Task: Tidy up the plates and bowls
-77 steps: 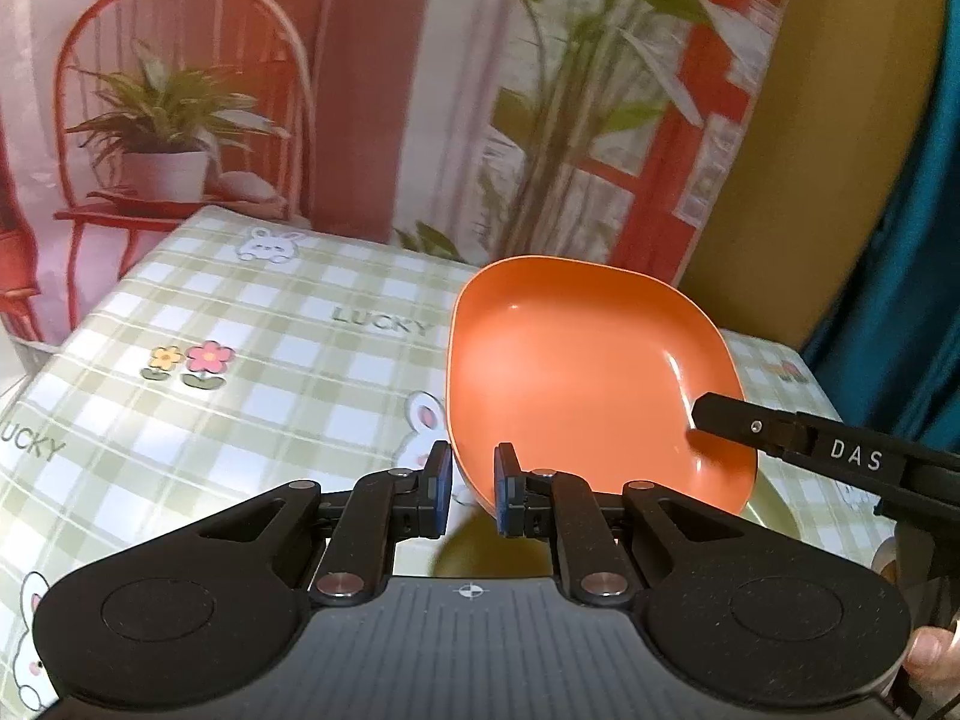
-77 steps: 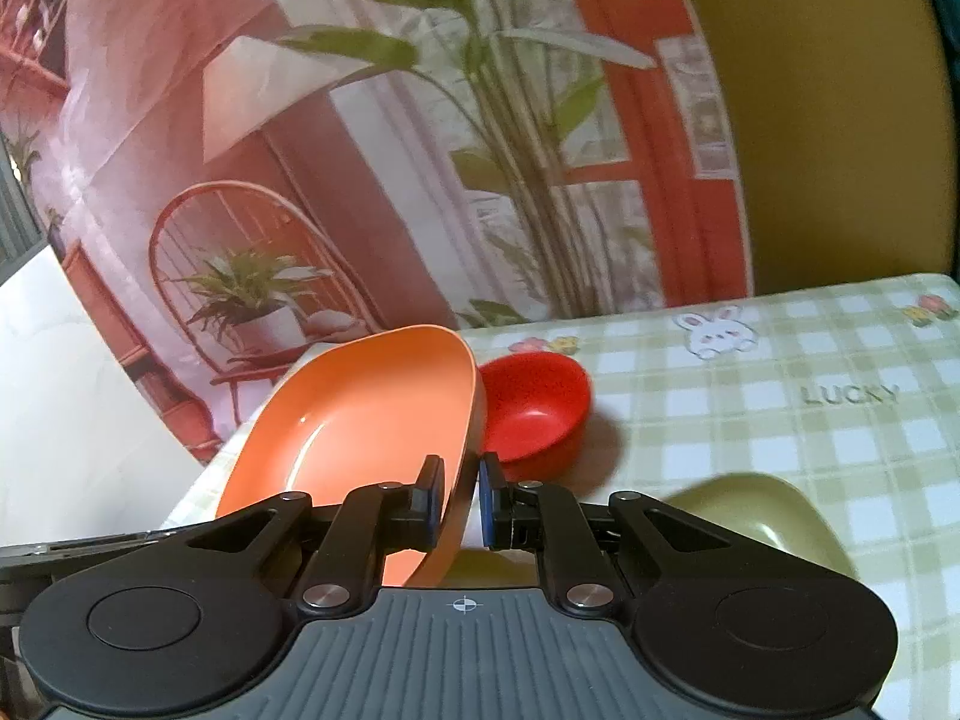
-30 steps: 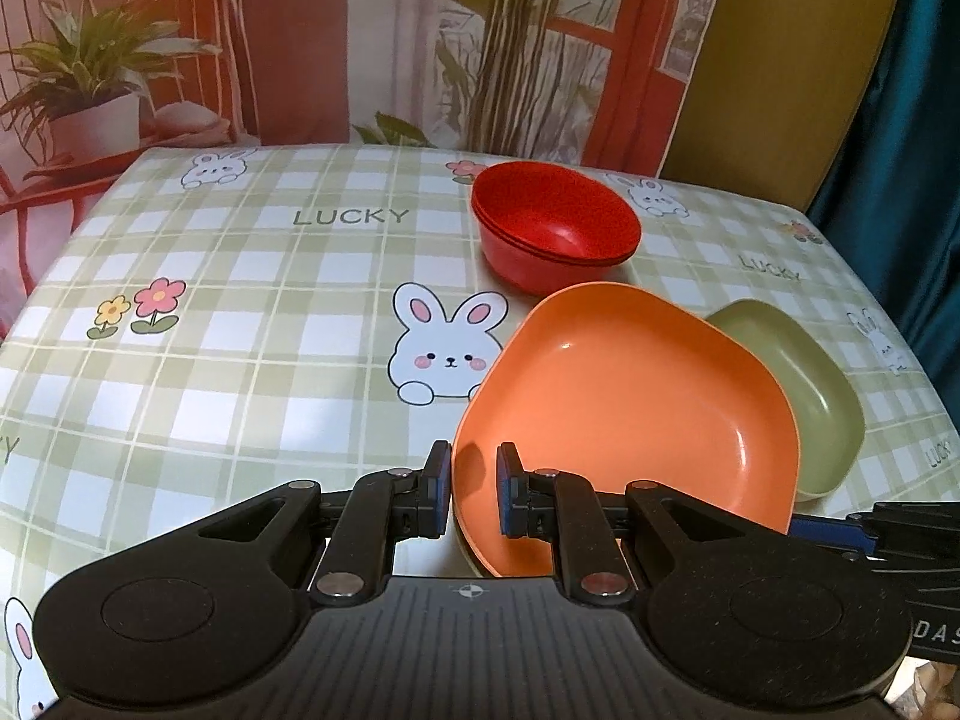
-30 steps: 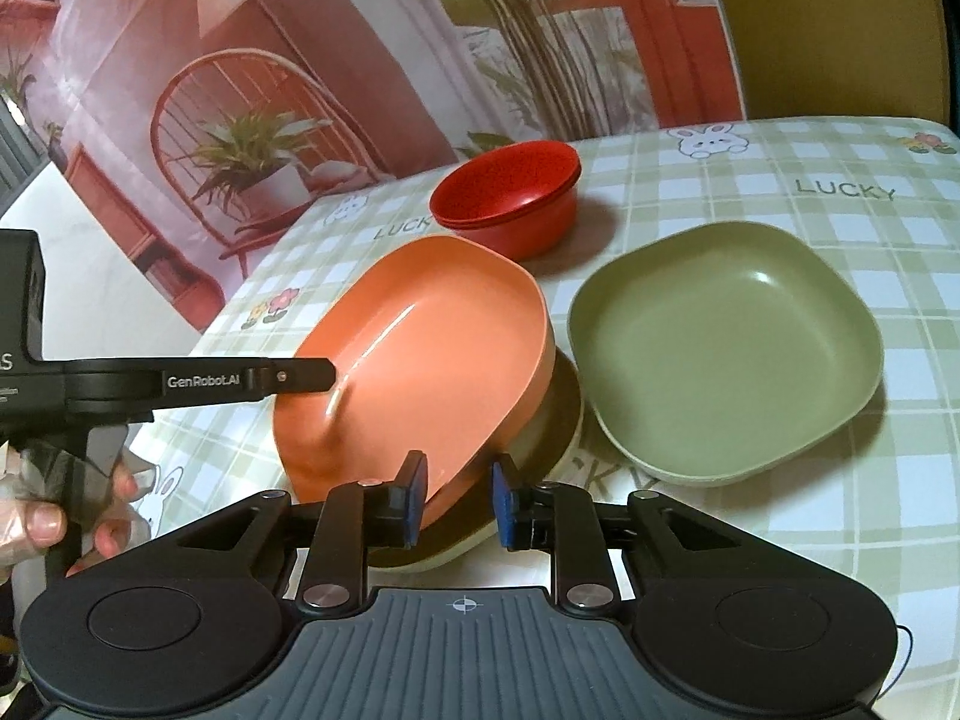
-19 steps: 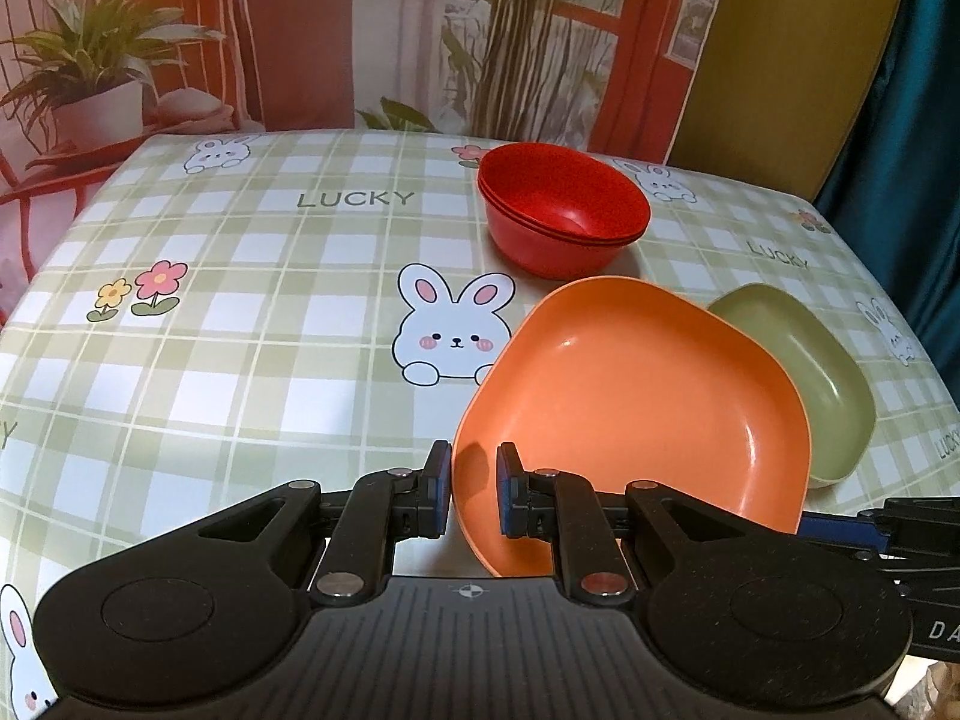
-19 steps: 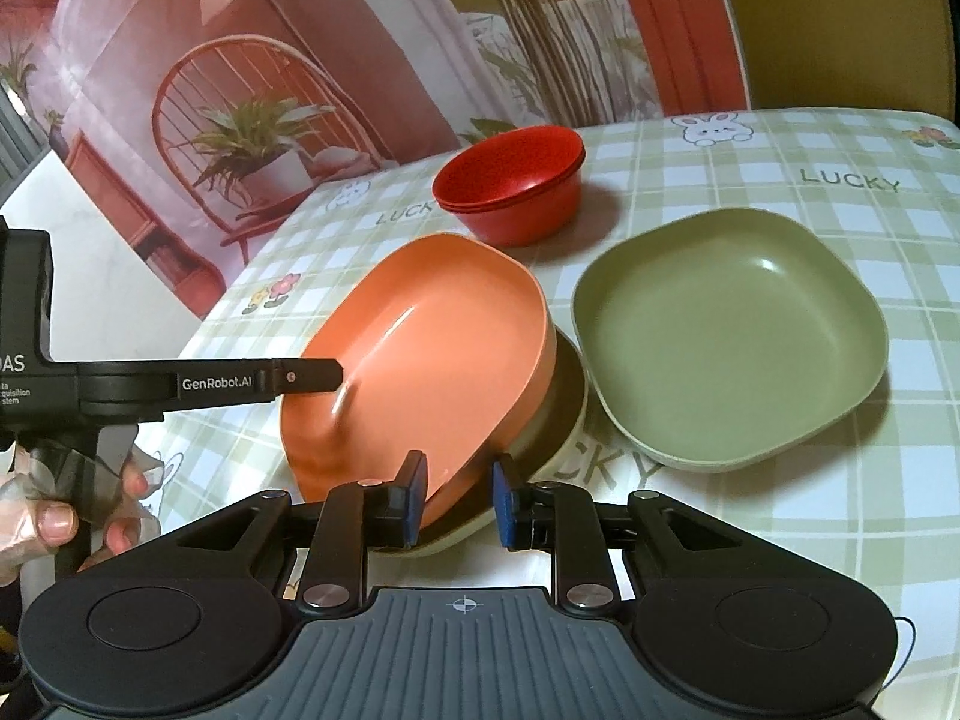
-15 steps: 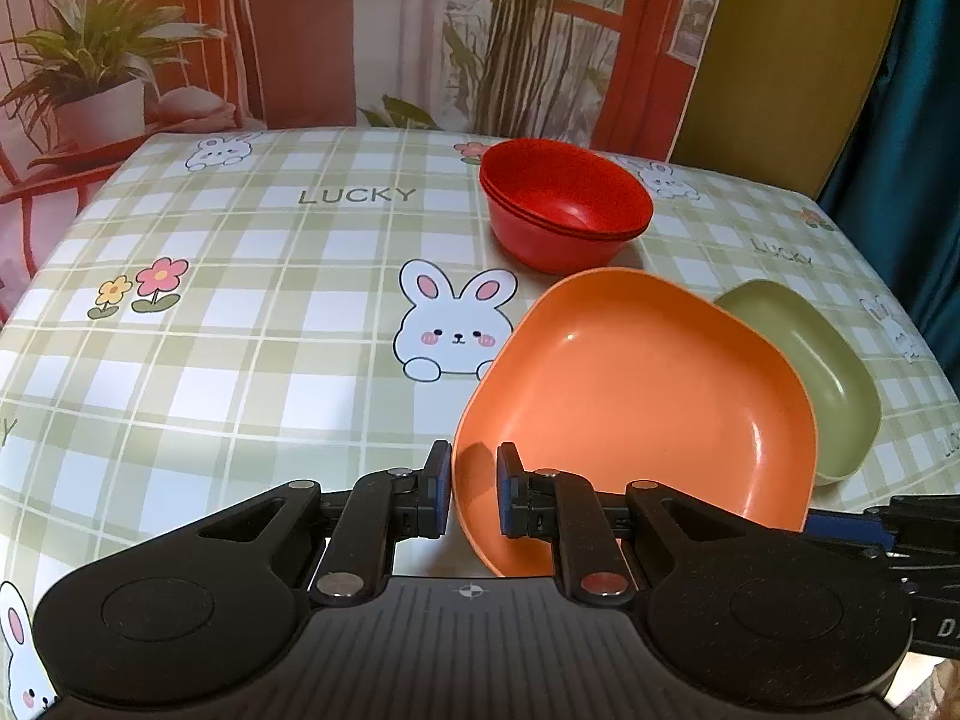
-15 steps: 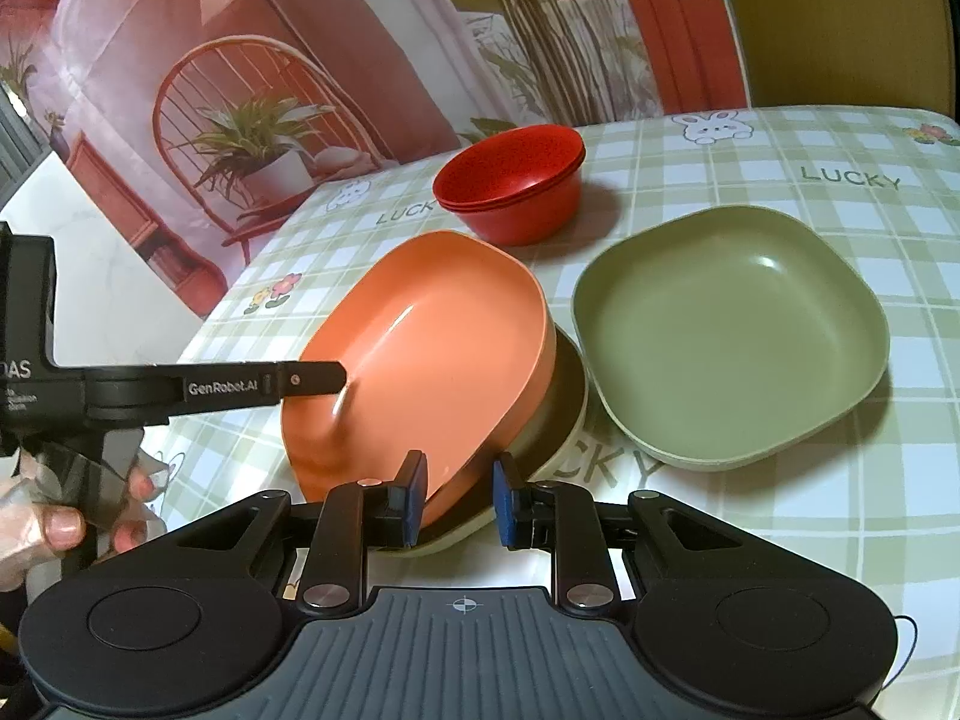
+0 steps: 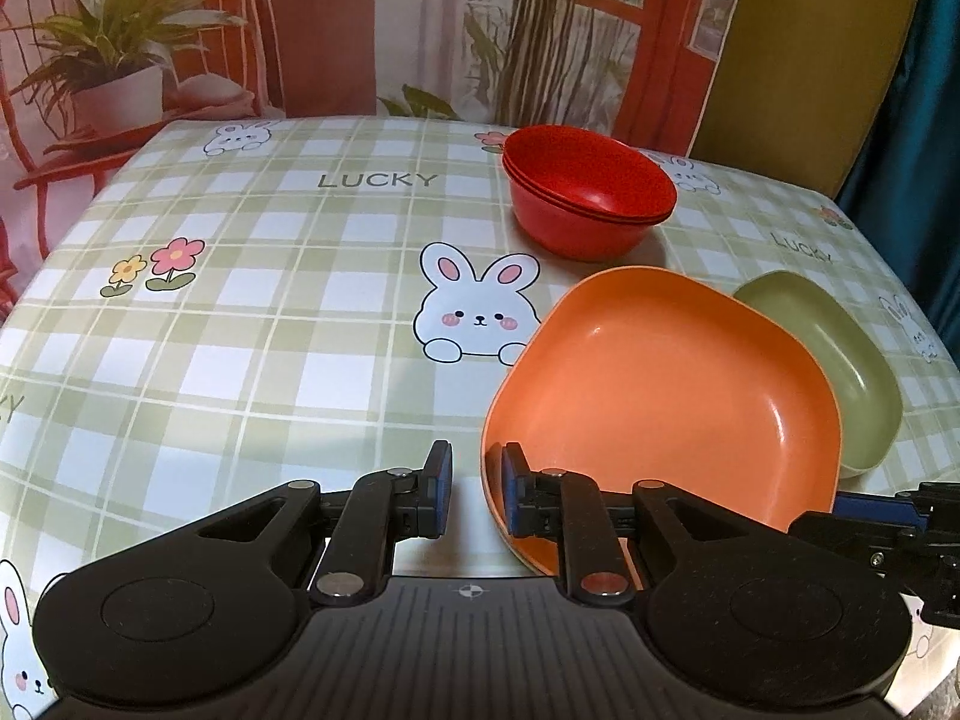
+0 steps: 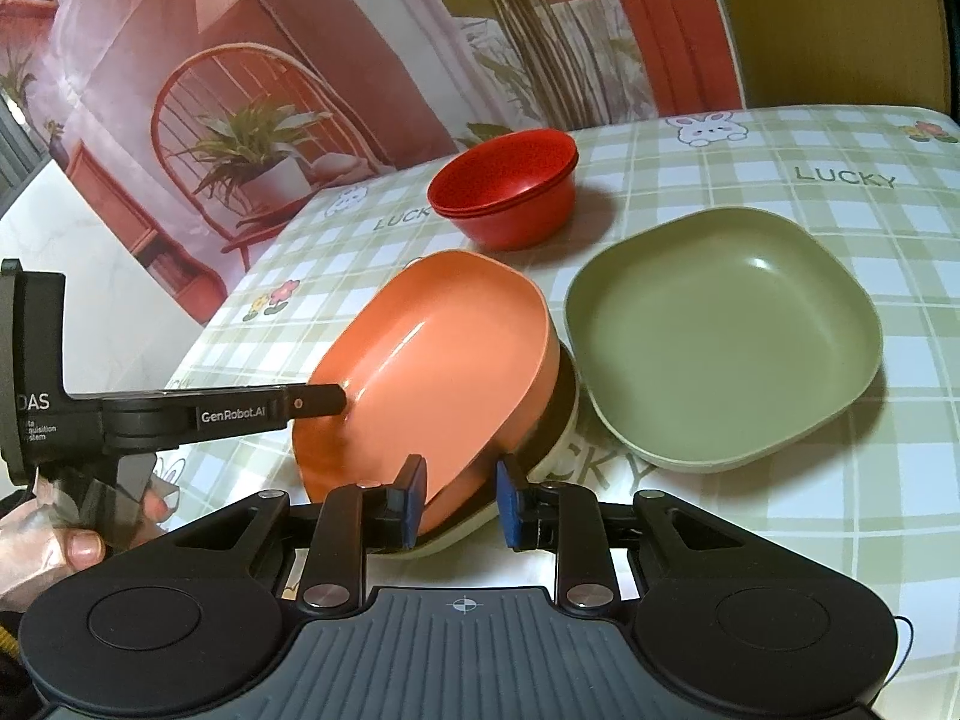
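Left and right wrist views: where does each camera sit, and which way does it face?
Left wrist: behind the left hand-held gripper, facing across the table at the orange plate; the right hand-held gripper's tip shows.
Right wrist: behind the right hand-held gripper, facing the orange plate from its other side; left hand-held gripper and fingers show.
Shared: orange plate, green plate, red bowls.

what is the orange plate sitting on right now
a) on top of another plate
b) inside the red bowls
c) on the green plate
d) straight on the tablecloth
a: in the right wrist view the orange plate rests tilted on a pale plate whose rim shows under it, beside the green plate and apart from the red bowls.
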Action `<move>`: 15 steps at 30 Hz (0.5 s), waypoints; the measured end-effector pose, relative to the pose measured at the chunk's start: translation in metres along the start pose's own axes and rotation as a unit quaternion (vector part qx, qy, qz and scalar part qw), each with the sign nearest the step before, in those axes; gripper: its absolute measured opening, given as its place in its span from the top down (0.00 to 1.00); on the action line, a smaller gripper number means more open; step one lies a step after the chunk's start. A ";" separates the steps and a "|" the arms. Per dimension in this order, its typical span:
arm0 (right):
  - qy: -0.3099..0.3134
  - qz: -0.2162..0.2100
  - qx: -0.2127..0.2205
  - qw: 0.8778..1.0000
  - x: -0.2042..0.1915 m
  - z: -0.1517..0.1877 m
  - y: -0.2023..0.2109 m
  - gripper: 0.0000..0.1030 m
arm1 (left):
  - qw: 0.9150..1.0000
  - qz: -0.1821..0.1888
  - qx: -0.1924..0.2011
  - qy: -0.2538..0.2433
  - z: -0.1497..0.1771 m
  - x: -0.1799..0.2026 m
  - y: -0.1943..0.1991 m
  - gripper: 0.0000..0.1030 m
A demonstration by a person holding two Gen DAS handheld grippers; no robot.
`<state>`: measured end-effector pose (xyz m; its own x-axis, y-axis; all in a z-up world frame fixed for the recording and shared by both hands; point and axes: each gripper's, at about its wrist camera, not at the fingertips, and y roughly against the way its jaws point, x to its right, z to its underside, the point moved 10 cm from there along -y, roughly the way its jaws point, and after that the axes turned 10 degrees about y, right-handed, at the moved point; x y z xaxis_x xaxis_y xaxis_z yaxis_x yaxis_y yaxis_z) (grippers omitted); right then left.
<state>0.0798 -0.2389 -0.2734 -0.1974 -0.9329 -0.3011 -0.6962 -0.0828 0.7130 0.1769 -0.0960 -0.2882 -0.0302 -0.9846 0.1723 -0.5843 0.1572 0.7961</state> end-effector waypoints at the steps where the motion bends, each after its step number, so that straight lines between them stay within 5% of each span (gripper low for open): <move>1: 0.000 0.002 -0.001 1.000 0.001 0.000 0.000 0.75 | 1.000 -0.003 0.002 0.000 0.000 0.001 0.000 0.81; 15: 0.044 0.078 0.062 0.994 0.031 -0.035 0.004 0.80 | 1.000 -0.003 0.007 0.001 0.000 -0.002 0.001 0.80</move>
<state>0.0951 -0.2806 -0.2581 -0.2525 -0.9584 -0.1335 -0.7428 0.1036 0.6615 0.1761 -0.0937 -0.2882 -0.0248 -0.9853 0.1688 -0.5960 0.1501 0.7888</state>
